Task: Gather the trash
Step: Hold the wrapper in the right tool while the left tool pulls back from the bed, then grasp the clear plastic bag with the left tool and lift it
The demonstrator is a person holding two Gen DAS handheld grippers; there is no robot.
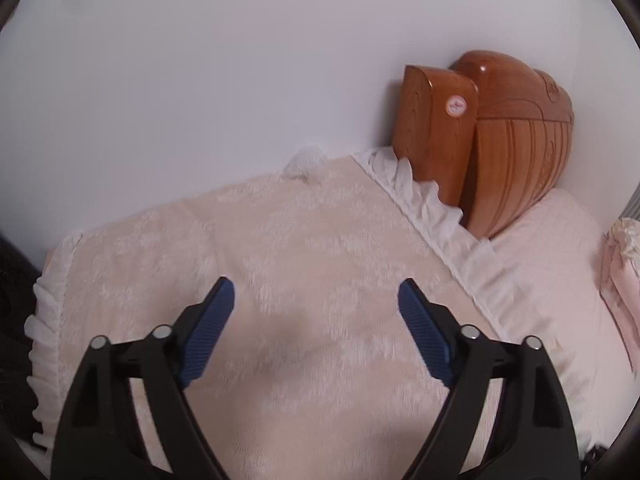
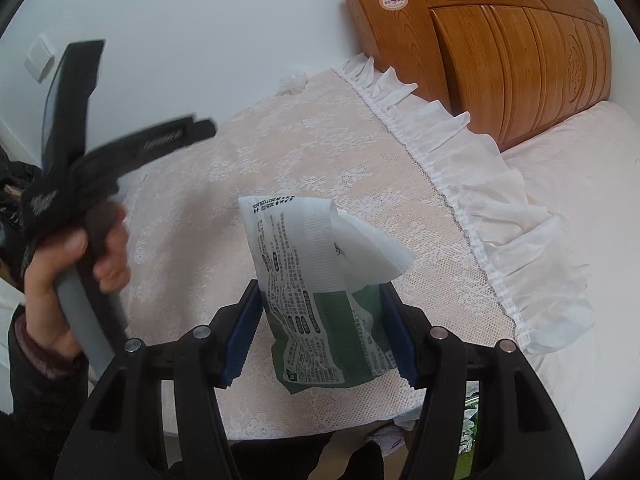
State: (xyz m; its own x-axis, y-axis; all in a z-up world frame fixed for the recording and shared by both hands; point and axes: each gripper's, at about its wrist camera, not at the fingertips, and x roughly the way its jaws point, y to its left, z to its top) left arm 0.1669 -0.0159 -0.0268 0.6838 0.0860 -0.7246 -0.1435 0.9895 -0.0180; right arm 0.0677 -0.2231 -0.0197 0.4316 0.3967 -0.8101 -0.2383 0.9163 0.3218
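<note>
My right gripper (image 2: 319, 285) is shut on a green and white tissue packet (image 2: 296, 240), which stands upright above the lace cloth (image 2: 320, 140). A white tissue (image 2: 372, 248) pokes out of the packet to the right. A small crumpled white wad (image 2: 292, 82) lies at the cloth's far edge by the wall, and it also shows in the left wrist view (image 1: 298, 166). My left gripper (image 1: 316, 282) is open over the cloth (image 1: 320, 240) with nothing between its fingers. From the right wrist view it appears blurred at the left (image 2: 144, 92), held up by a hand (image 2: 72, 248).
A carved wooden headboard (image 1: 500, 140) (image 2: 520, 60) stands against the wall at the right, with the pale bed (image 1: 560, 280) (image 2: 580, 180) beside the white ruffled cloth edge (image 2: 480, 168). A wall switch (image 2: 39, 60) sits at the far left. Something green and white (image 2: 470, 432) lies below the cloth's near edge.
</note>
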